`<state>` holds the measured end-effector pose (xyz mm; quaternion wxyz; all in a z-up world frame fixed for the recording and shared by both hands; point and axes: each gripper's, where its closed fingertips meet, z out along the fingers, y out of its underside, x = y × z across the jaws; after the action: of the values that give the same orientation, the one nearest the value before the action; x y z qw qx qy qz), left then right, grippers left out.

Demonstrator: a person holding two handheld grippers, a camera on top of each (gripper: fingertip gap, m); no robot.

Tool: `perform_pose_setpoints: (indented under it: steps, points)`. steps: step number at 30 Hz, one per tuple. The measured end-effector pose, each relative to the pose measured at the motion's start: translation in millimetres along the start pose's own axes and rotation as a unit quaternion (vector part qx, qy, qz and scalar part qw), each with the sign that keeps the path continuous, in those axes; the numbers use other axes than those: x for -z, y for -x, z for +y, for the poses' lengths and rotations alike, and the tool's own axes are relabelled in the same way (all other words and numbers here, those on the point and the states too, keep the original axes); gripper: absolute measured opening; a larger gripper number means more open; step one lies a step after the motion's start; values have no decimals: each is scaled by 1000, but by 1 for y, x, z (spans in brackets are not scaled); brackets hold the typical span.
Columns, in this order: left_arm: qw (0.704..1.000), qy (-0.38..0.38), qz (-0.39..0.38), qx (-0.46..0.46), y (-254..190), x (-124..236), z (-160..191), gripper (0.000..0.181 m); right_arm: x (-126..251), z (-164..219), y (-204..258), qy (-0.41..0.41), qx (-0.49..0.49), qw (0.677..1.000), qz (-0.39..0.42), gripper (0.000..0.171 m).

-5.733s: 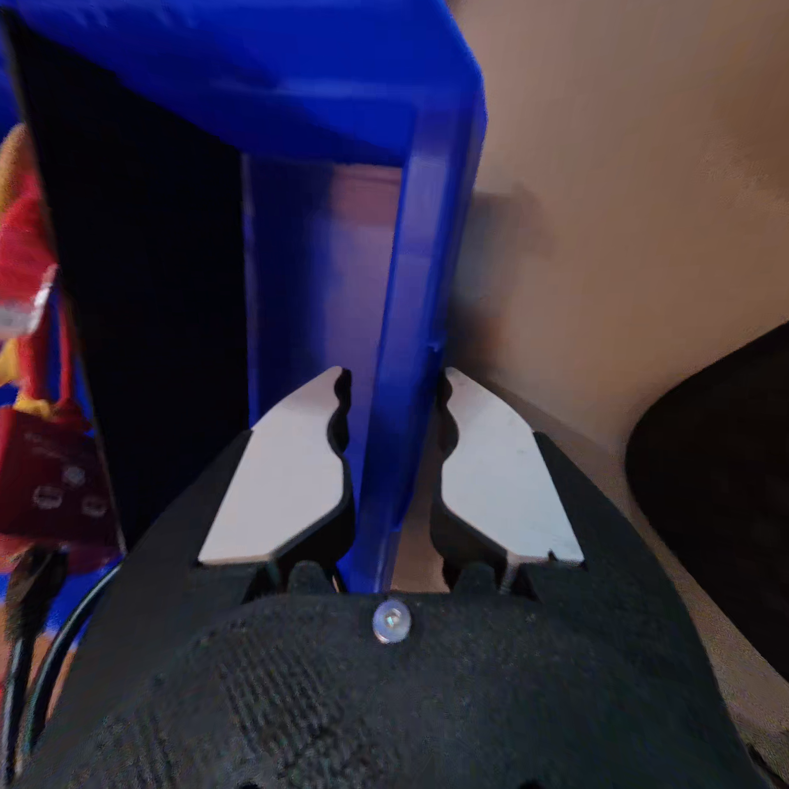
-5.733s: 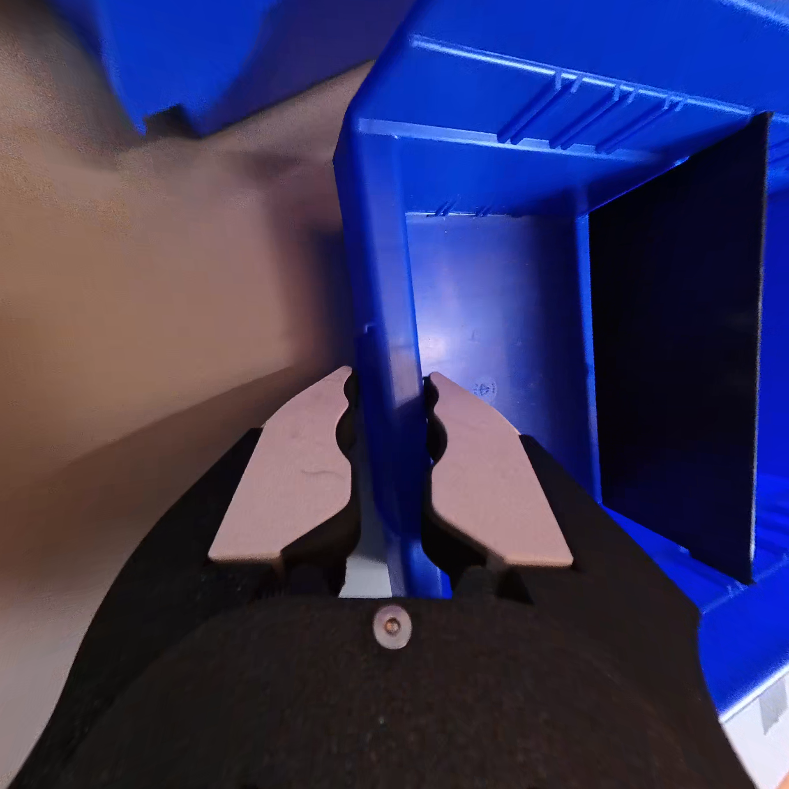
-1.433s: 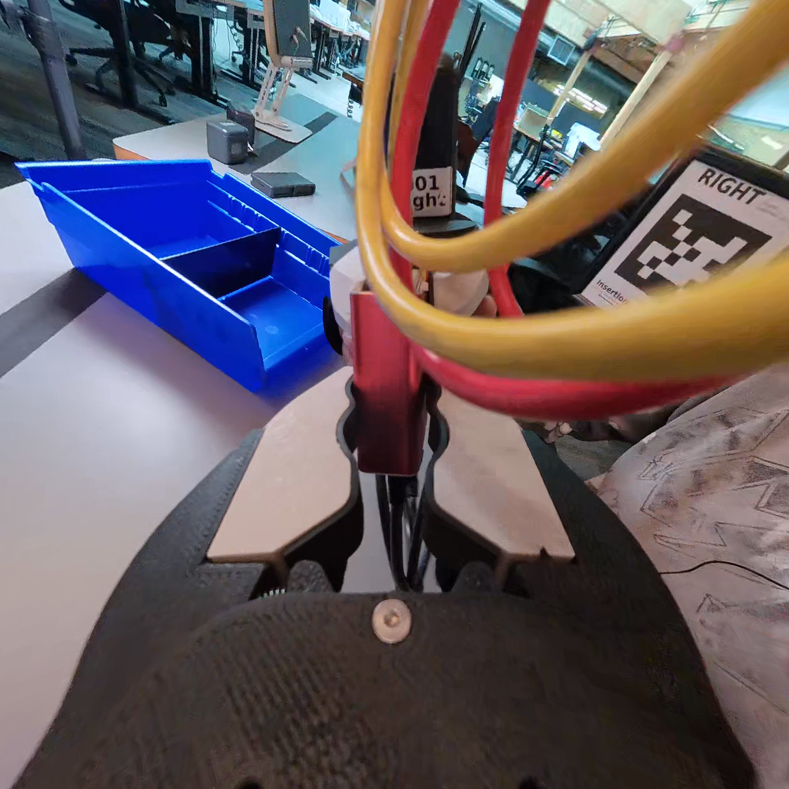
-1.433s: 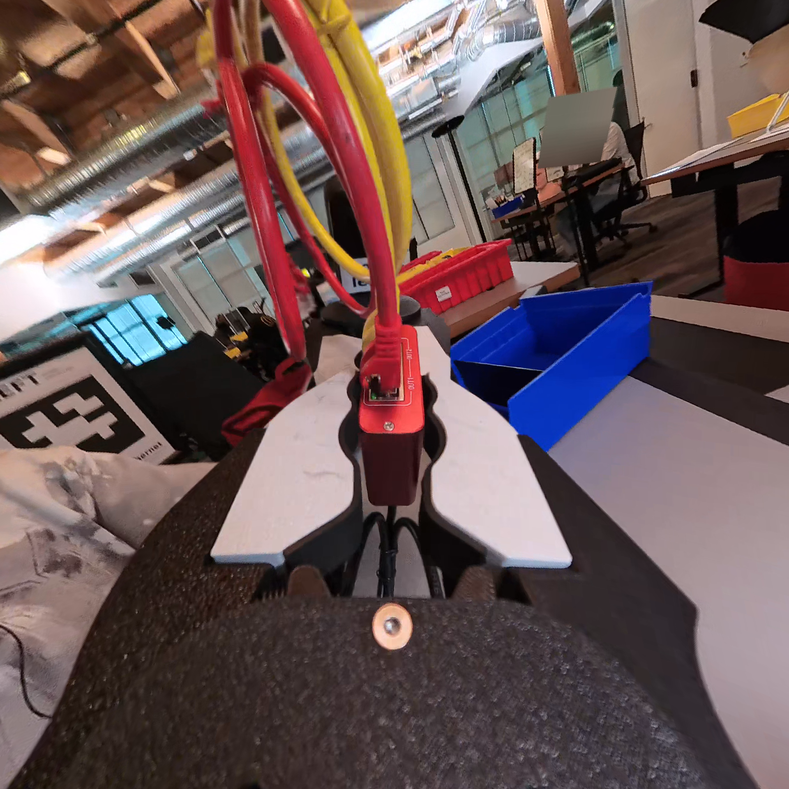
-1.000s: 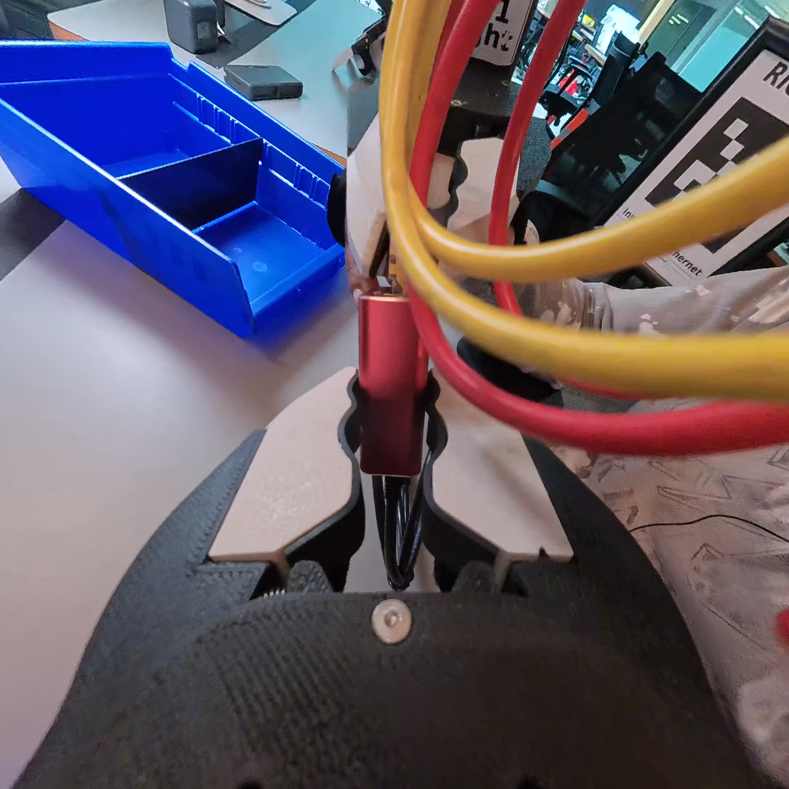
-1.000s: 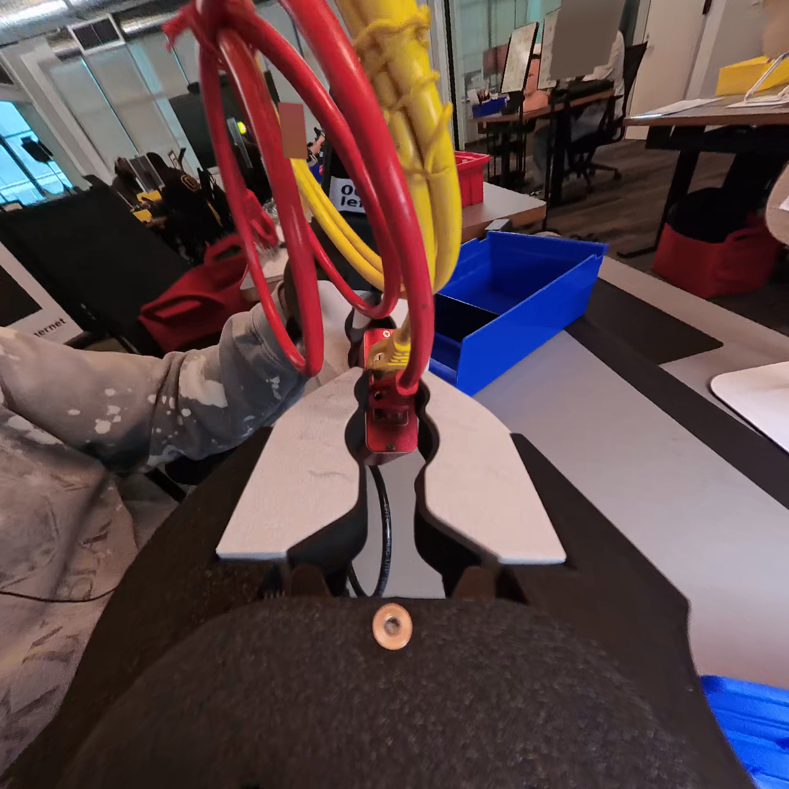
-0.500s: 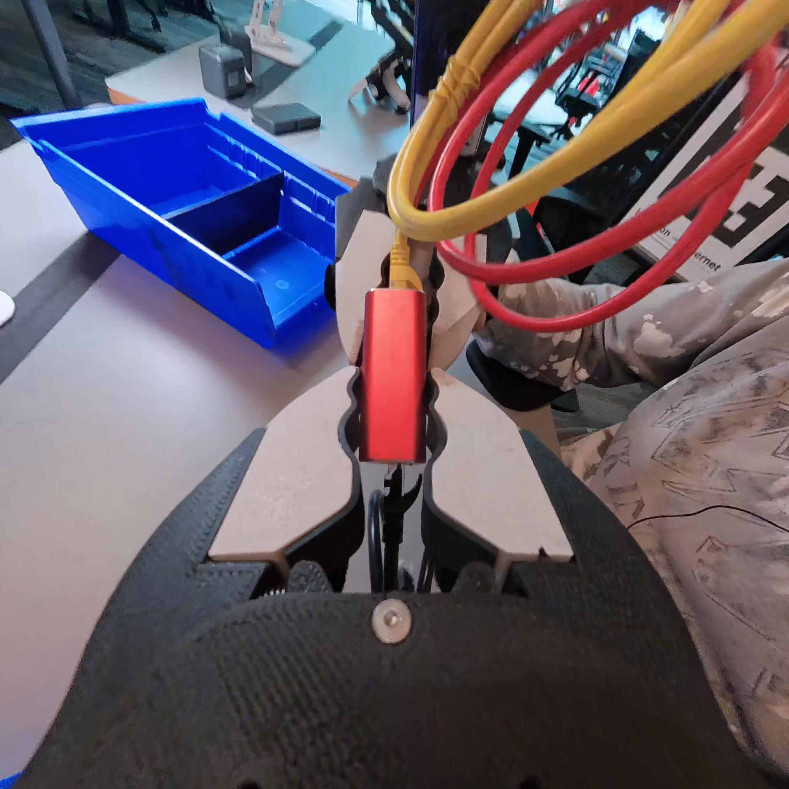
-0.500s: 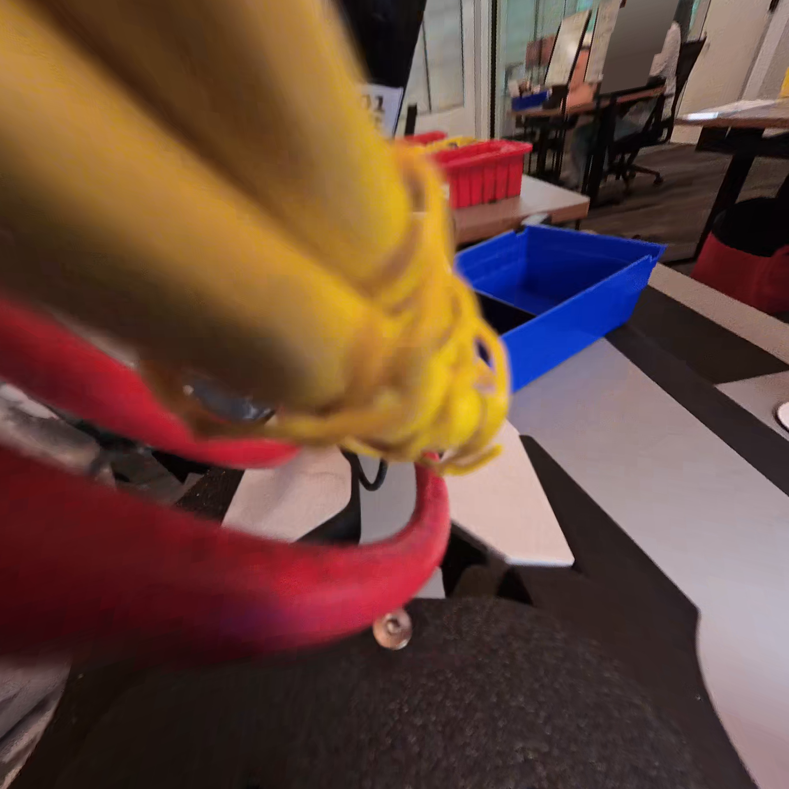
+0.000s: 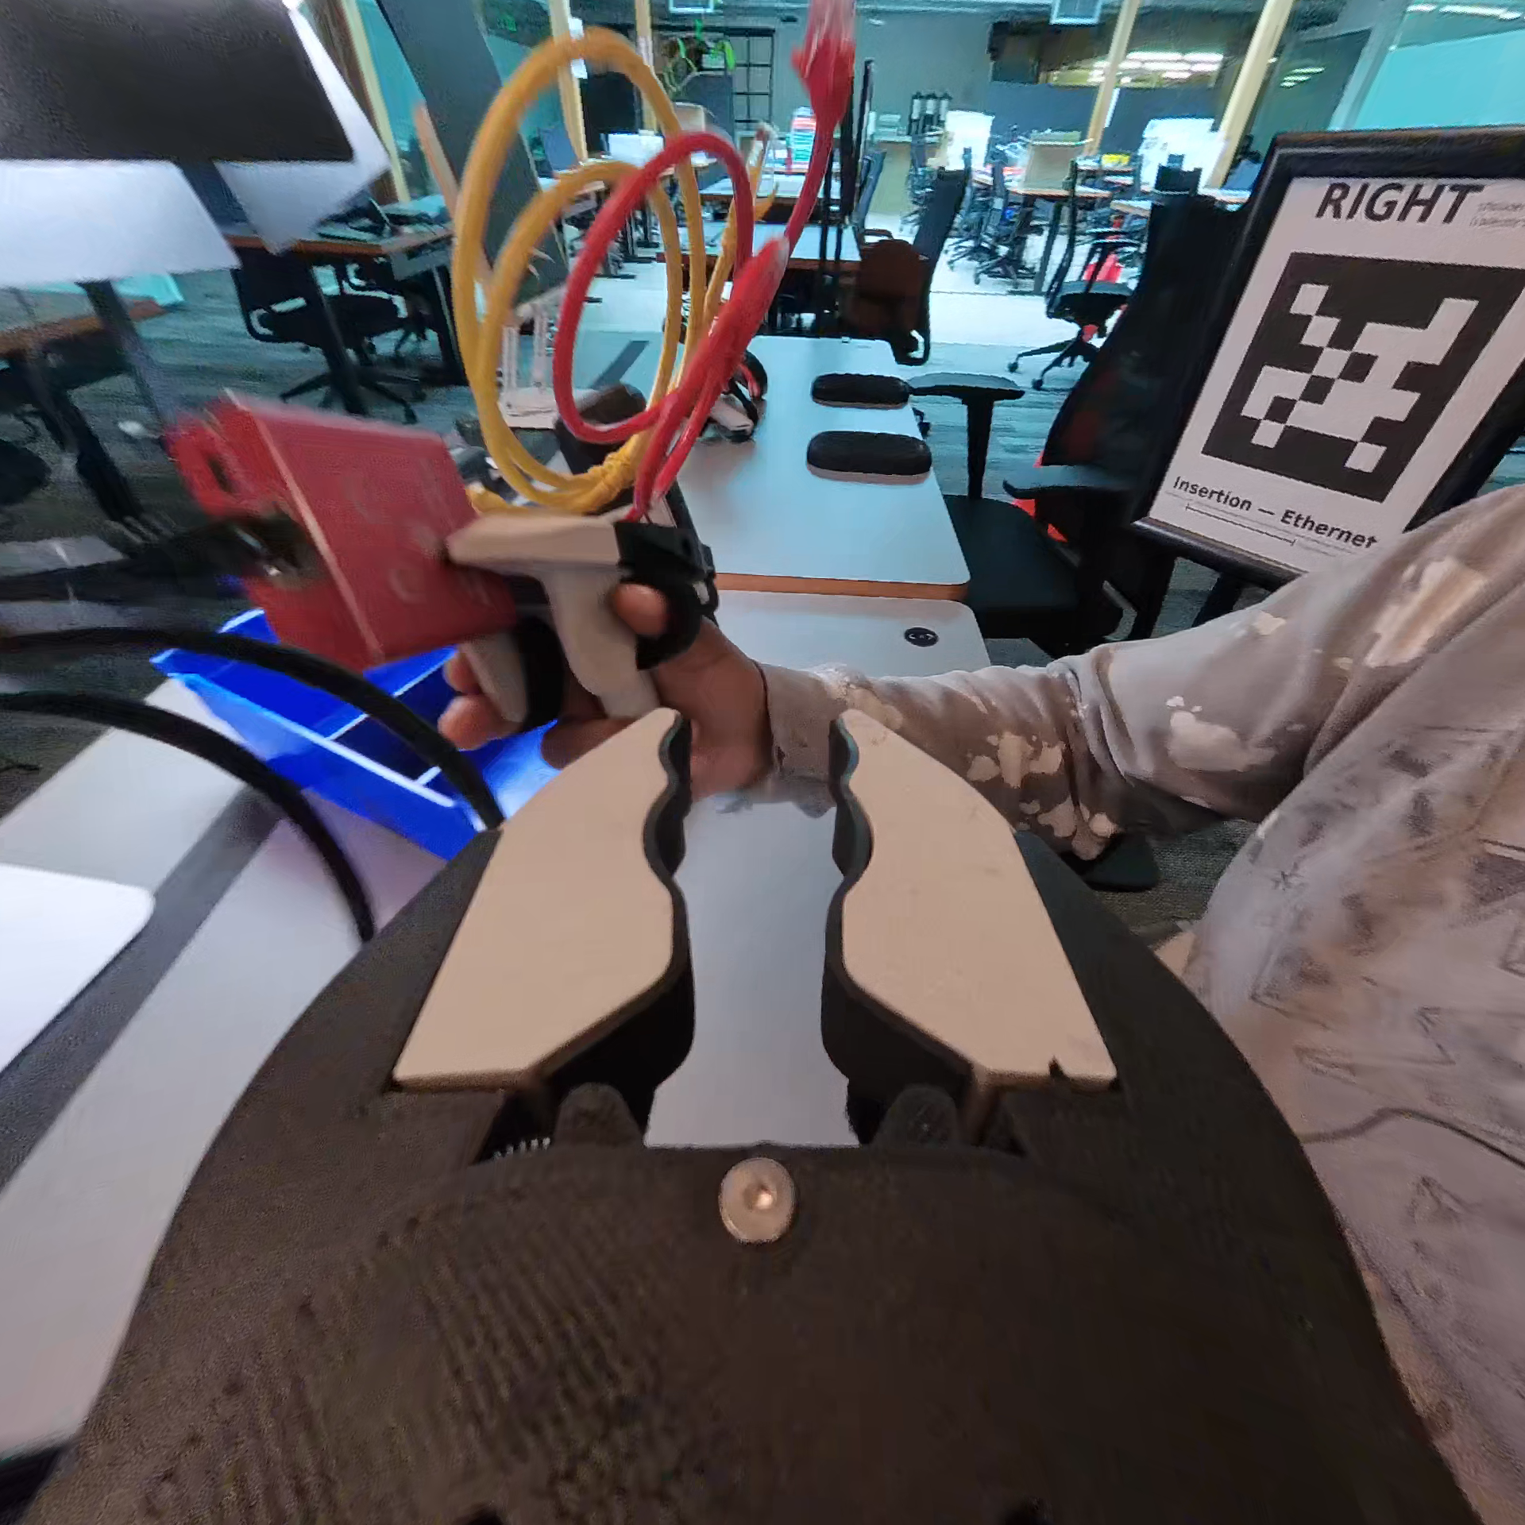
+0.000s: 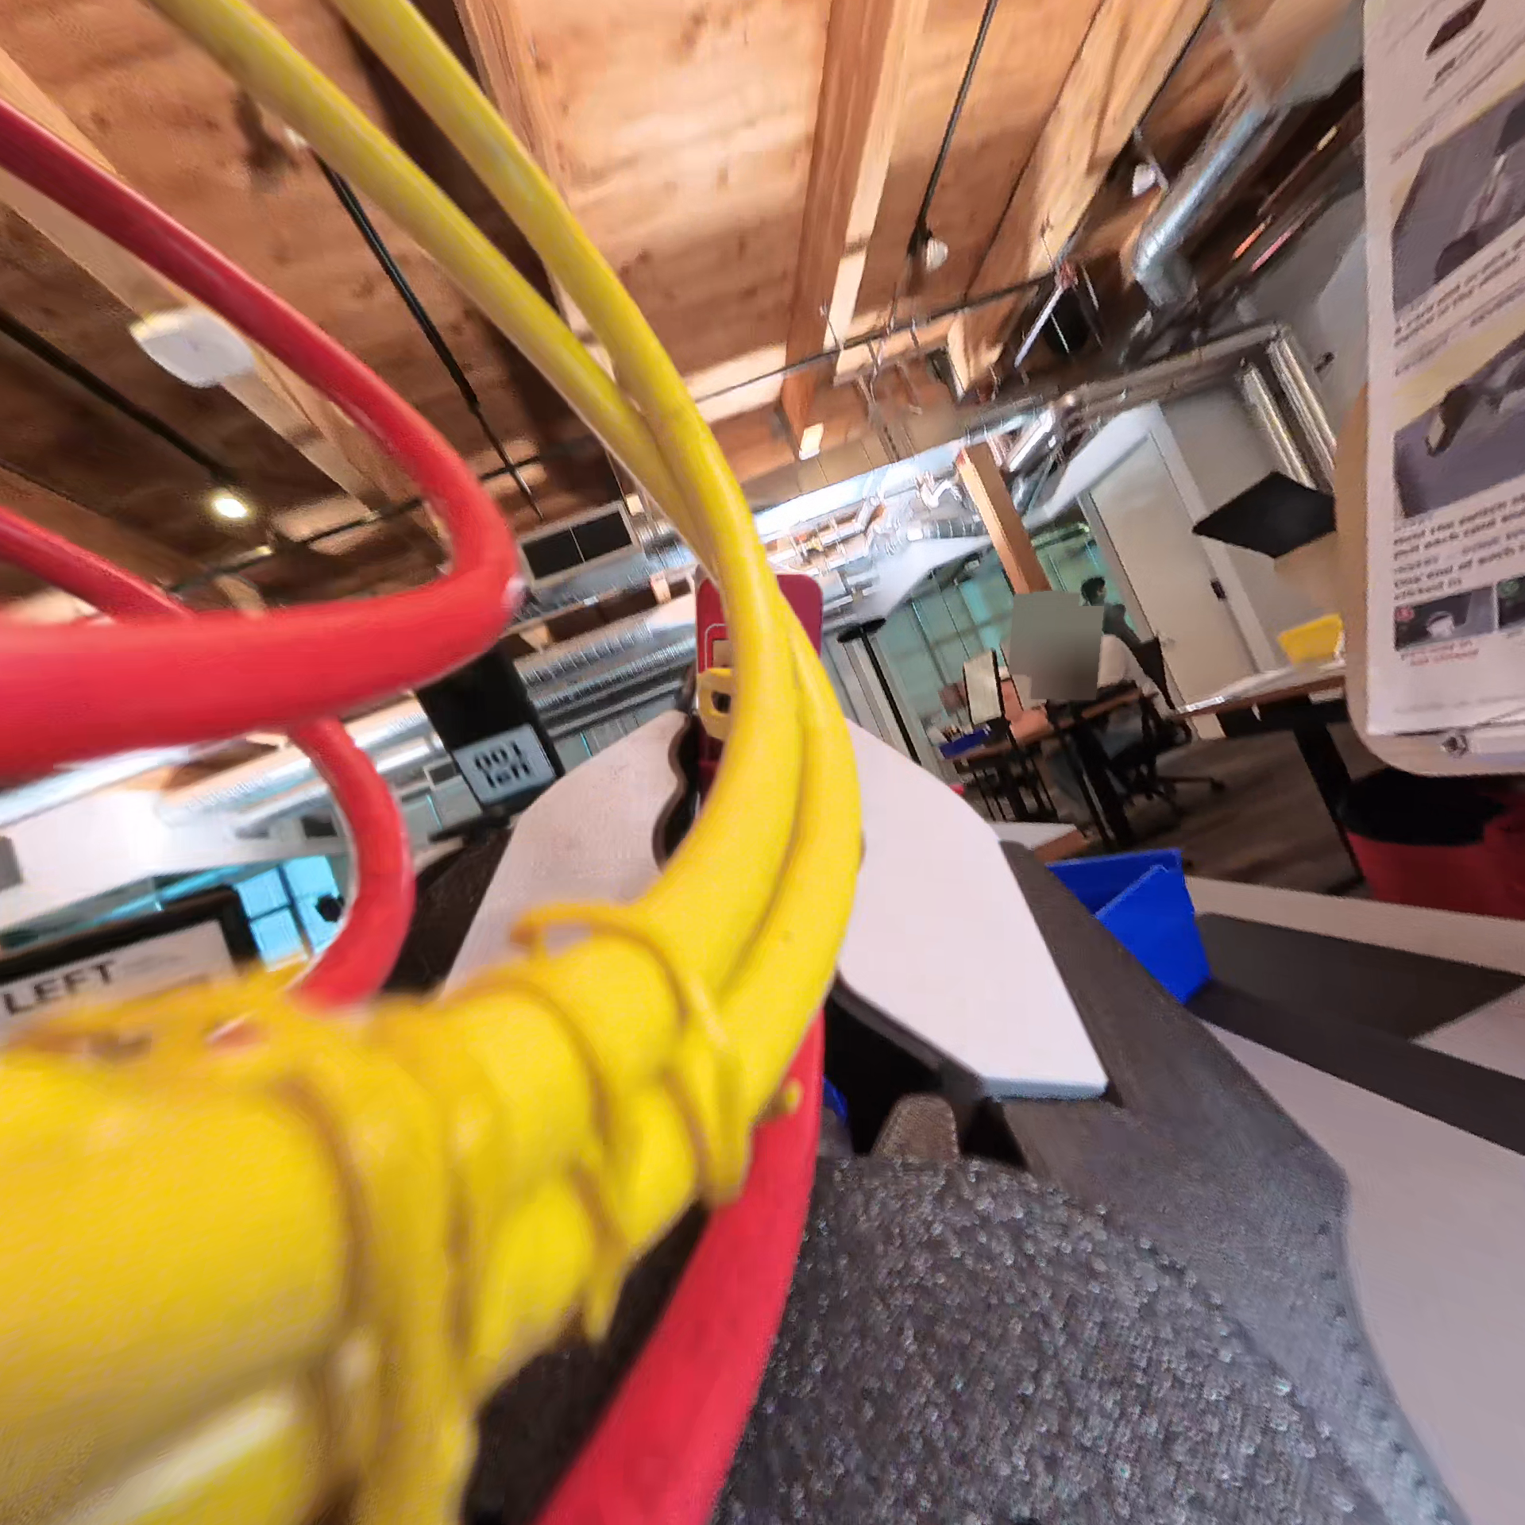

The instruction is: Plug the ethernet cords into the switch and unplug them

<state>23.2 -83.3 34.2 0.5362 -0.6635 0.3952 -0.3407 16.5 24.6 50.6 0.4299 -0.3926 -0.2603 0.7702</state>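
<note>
The red switch point(image 9: 355, 536) is off the table, held at one edge by my right gripper point(image 9: 462, 549), which a hand point(image 9: 710, 685) holds. Coiled yellow cords point(image 9: 487, 272) and red cords point(image 9: 578, 347) rise from the switch, and a black cable point(image 9: 330, 685) hangs from it. My left gripper point(image 9: 755, 734) is open and empty, below and nearer than the switch. In the right wrist view the right gripper point(image 10: 759, 718) is shut on the switch point(image 10: 796, 611), with yellow cords point(image 10: 578, 247) and red cords point(image 10: 247, 660) close to the lens.
A blue divided bin point(image 9: 330, 743) stands on the grey table point(image 9: 124, 1073) under the switch and shows in the right wrist view point(image 10: 1147, 916). A marker sign point(image 9: 1353, 363) stands at the right. A sleeve point(image 9: 1155, 743) crosses the middle. Desks and chairs lie beyond.
My left gripper let go of the switch, opened and drew back. My right gripper lifted the switch up and to the left, tilting so its view now faces the ceiling.
</note>
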Motion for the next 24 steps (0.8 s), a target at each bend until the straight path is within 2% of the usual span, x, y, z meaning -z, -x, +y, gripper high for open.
perform_pose_setpoints:
  steps: [2,4,8,13,15,20,24]
  points:
    - [1000,4,-16,8,9,-26,12,33,0,-9,7,-16,-1,1000,-4,26]
    - [998,-18,-64,16,31,-35,16,38,-3,-7,11,8,11,1000,0,28]
    - [984,-107,-116,82,70,-9,4,41,-11,15,16,92,68,993,10,25]
    - [981,-136,-61,126,75,2,7,47,-17,54,15,176,31,984,0,25]
    - [983,-118,-70,120,80,1,15,41,-16,60,11,199,5,980,5,25]
    - [976,-151,-34,156,85,-5,23,31,-7,65,4,243,-37,969,14,26]
    - [960,-203,-22,190,92,-11,26,32,-2,59,-6,251,-18,967,45,26]
